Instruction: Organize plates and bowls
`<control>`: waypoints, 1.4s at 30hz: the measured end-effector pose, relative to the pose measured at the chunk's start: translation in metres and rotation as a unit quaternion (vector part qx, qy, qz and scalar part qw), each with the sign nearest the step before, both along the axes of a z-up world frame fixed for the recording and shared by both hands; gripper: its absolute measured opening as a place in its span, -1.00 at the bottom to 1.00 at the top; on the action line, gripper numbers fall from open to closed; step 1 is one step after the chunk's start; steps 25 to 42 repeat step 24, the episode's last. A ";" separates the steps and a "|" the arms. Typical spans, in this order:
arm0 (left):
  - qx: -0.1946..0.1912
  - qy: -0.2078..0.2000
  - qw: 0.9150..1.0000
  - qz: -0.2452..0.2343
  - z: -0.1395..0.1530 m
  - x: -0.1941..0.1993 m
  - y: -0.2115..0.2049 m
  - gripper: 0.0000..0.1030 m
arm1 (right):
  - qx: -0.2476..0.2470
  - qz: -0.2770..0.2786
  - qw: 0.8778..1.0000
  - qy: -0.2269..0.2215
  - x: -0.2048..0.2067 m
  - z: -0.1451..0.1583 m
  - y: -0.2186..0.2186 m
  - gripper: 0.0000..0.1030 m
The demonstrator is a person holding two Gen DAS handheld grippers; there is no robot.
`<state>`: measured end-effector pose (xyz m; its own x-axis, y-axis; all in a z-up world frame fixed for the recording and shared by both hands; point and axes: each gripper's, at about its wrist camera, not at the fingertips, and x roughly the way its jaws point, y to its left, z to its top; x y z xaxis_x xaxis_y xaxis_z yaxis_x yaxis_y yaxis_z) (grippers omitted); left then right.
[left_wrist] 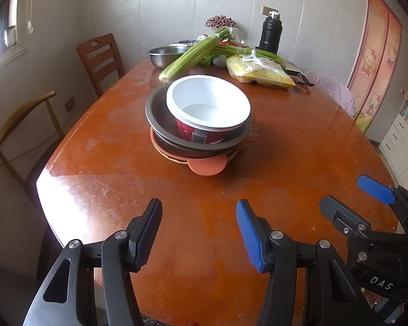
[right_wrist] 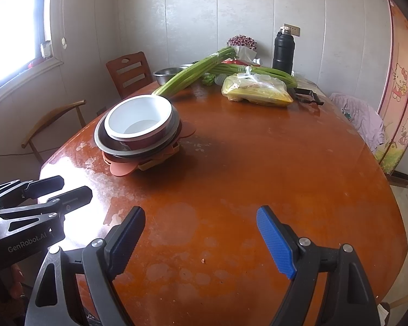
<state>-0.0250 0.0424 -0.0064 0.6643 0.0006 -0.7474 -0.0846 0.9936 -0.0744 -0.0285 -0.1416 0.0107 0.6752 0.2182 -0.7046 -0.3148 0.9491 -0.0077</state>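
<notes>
I have both tools hovering over the near edge of the bench (left_wrist: 285, 141), angled down at it, and neither has hold of anything. The left hand-held gripper (left_wrist: 198, 233) sits with its jaws parted a moderate way, bare wood between the blue pads; the right hand-held gripper (right_wrist: 201, 241) stands wider, also with nothing between the pads.

Out in the middle of the bench, well apart from both tools, the dishes sit in one stack: a white-lined bowl with a red outside (left_wrist: 208, 106) nests in a grey metal bowl (left_wrist: 156, 114), and under that lie a darker dish and an orange plate with a tab (left_wrist: 206, 167) sticking out toward me. The stack leans a little and the red bowl sits off-centre.

By my reading the gathering is mostly done. What may be left is the steel bowl (left_wrist: 166, 54) at the far end beside the celery (left_wrist: 193, 53), which stands apart from the stack, and perhaps squaring up the pile
</notes>
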 end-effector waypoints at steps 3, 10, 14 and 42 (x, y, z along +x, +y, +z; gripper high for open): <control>0.002 0.001 1.000 0.001 0.000 0.000 0.000 0.13 | -0.001 0.000 1.000 0.001 0.001 0.000 0.001 0.62; 0.007 0.001 1.000 0.008 0.000 0.001 0.003 0.13 | -0.001 -0.003 1.000 0.002 0.002 -0.001 0.000 0.62; 0.009 0.003 1.000 0.012 -0.001 0.003 0.005 0.13 | -0.002 -0.005 1.000 0.002 0.004 -0.001 0.000 0.62; 0.018 -0.003 0.998 0.058 0.006 0.031 0.054 0.14 | 0.003 -0.036 0.999 0.004 0.028 -0.001 -0.033 0.62</control>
